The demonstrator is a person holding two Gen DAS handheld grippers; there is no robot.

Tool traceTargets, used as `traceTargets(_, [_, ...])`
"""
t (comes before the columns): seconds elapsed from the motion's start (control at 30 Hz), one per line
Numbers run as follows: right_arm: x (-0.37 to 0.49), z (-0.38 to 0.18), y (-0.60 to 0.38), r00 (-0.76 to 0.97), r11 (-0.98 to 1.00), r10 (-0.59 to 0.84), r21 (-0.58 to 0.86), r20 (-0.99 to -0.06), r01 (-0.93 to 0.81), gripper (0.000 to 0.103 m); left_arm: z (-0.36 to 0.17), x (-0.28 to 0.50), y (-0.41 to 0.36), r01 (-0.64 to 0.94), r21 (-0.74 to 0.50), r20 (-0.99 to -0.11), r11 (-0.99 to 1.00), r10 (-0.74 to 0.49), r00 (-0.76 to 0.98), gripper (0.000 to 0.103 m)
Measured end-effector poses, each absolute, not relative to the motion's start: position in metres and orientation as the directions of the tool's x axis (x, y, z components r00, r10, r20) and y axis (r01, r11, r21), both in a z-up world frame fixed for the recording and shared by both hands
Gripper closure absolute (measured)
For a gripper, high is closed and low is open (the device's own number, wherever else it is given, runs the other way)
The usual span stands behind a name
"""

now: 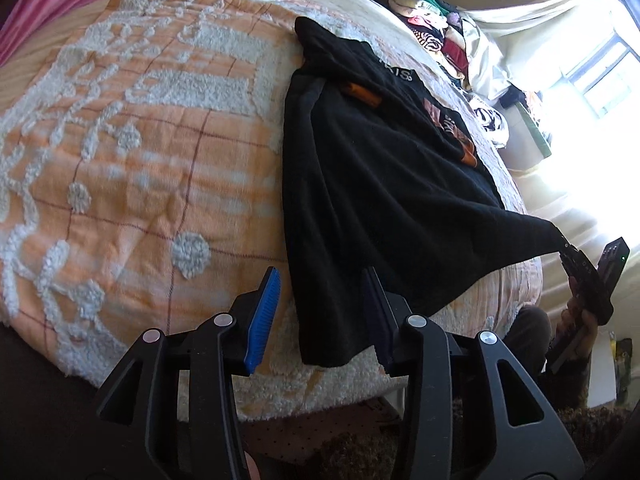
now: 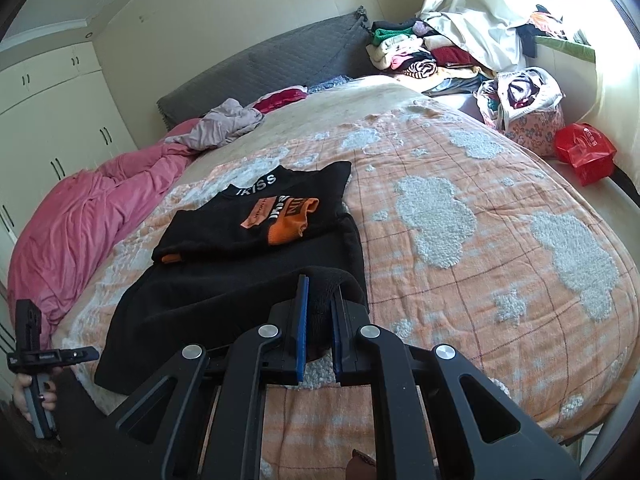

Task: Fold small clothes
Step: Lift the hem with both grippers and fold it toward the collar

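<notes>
A black sweater with orange cuffs and white lettering lies partly folded on the bed, its sleeves laid over the chest. My left gripper stands open at the bed's near edge. The sweater's lower corner lies between its blue pads, which do not press on it. My right gripper is shut on the other lower corner of the hem and holds it slightly lifted. In the left wrist view the right gripper shows at the far right, with the cloth stretched toward it.
An orange cover with white tufts spreads over the bed. A pink duvet and a grey garment lie at the far left. Stacked clothes, a stuffed bag and a red bag sit at the right.
</notes>
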State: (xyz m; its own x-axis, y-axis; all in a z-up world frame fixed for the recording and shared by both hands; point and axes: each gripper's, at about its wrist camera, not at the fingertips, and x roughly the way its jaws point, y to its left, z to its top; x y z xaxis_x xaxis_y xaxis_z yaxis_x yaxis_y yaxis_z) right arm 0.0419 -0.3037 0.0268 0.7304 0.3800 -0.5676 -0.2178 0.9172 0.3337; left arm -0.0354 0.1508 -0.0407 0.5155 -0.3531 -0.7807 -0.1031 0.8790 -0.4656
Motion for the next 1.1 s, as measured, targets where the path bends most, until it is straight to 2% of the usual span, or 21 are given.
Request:
traceTargets(0.3, [0.036,0.021,-0.307,0.728,0.913,0.385,0.351,-0.568,-0.209,0.094,-0.066,-0.036,0.14,-0.13,-0.522,-0.785,0.843,-0.416,0.458,0.067])
traceTargets(0.33, [0.036,0.02,-0.307,0.726,0.912,0.386,0.353,-0.57,-0.208,0.094,-0.066,-0.035,0.137,-0.123,-0.512,-0.789,0.85,-0.409,0.458,0.07])
traceTargets(0.37, [0.036,0.02,-0.307,0.724,0.913,0.385,0.353,-0.573,-0.206,0.094,-0.066,-0.033,0.134,-0.119,-0.506,-0.792,0.854,-0.404,0.458,0.079])
traceTargets(0.43, [0.036,0.019,-0.308,0.723,0.912,0.385,0.354,-0.574,-0.205,0.094,-0.066,-0.031,0.133,-0.121,-0.502,-0.795,0.856,-0.401,0.456,0.09])
traceTargets(0.53, [0.036,0.019,-0.308,0.723,0.912,0.385,0.354,-0.573,-0.206,0.094,-0.063,-0.028,0.136,-0.123,-0.52,-0.782,0.845,-0.413,0.466,0.097])
traceTargets(0.9, [0.049,0.037,-0.302,0.737,0.91,0.397,0.34,-0.547,-0.238,0.094,0.024,-0.01,0.161,-0.012,-0.544,-0.622,0.839,-0.395,0.676,0.099])
traceTargets(1.1, [0.066,0.063,-0.296,0.766,0.909,0.401,0.325,-0.503,-0.262,0.094,0.051,0.021,0.174,-0.007,-0.555,-0.572,0.832,-0.375,0.73,0.099])
